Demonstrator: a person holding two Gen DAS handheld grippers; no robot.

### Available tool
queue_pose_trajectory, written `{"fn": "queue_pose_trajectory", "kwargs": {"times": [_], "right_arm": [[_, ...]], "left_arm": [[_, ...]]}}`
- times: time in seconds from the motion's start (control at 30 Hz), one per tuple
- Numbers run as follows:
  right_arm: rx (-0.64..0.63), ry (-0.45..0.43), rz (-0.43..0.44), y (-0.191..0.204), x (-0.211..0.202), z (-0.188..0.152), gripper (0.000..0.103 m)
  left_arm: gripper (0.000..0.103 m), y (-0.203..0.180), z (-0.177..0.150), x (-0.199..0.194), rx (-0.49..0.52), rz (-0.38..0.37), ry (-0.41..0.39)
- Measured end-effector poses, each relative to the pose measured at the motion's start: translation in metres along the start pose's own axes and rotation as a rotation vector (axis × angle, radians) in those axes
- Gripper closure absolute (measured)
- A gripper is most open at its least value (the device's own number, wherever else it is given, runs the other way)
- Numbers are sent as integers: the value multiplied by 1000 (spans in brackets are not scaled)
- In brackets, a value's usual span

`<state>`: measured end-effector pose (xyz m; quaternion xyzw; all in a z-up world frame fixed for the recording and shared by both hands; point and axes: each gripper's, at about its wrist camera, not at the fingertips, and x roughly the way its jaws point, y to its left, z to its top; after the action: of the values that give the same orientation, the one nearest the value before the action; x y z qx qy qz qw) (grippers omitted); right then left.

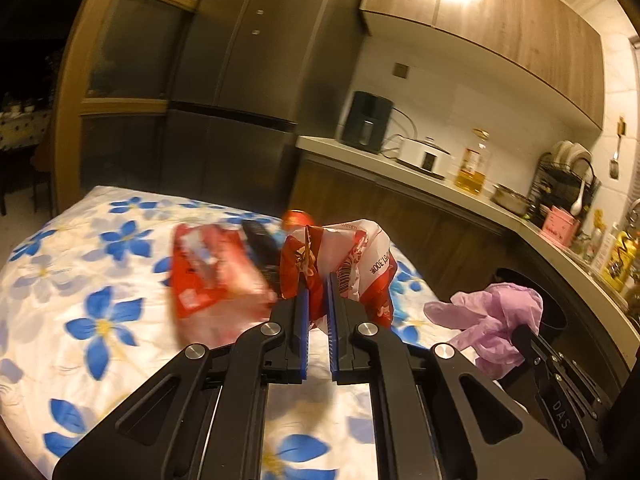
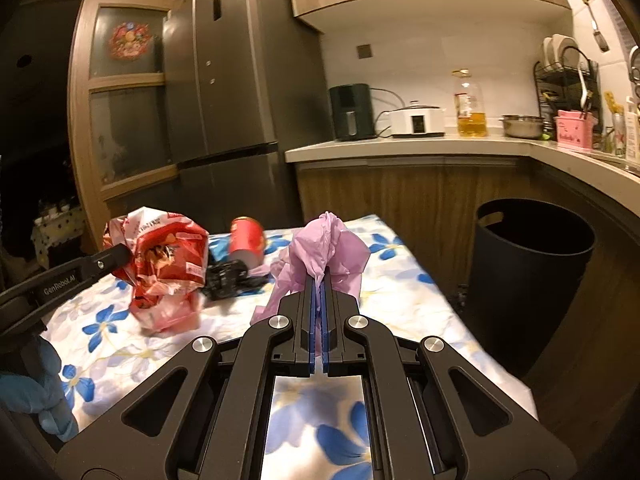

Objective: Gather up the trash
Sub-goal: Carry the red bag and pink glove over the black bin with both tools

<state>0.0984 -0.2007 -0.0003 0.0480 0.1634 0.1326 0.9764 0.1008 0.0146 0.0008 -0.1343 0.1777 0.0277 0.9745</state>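
Note:
My left gripper [image 1: 318,280] is shut on a crumpled red and white snack bag [image 1: 360,256], held above the flowered tablecloth [image 1: 100,320]. The right wrist view shows that bag [image 2: 168,248] at the left gripper's [image 2: 120,258] tip. My right gripper [image 2: 320,280] is shut on a crumpled purple glove [image 2: 332,248]; the glove [image 1: 492,316] also shows at the right of the left wrist view. A blurred second red packet [image 1: 208,276] sits just below the bag [image 2: 172,312]; whether it rests on the cloth I cannot tell. A red can [image 2: 248,240] and a black crumpled item [image 2: 228,276] lie on the table.
A black round bin [image 2: 528,264] stands on the floor right of the table, against the wooden counter cabinets [image 2: 400,188]. The worktop holds an air fryer [image 2: 352,112], a cooker [image 2: 416,120], an oil bottle [image 2: 472,108] and a dish rack [image 2: 564,80]. A dark fridge [image 2: 232,80] stands behind the table.

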Motion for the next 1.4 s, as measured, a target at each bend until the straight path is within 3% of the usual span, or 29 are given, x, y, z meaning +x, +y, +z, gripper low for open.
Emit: {"fn": "queue_pose_trajectory", "kwargs": {"times": [1.4], "right_arm": [[109, -127, -399, -186, -11, 57, 101]], "left_arm": [[96, -245, -3, 112, 257, -366, 62]]}}
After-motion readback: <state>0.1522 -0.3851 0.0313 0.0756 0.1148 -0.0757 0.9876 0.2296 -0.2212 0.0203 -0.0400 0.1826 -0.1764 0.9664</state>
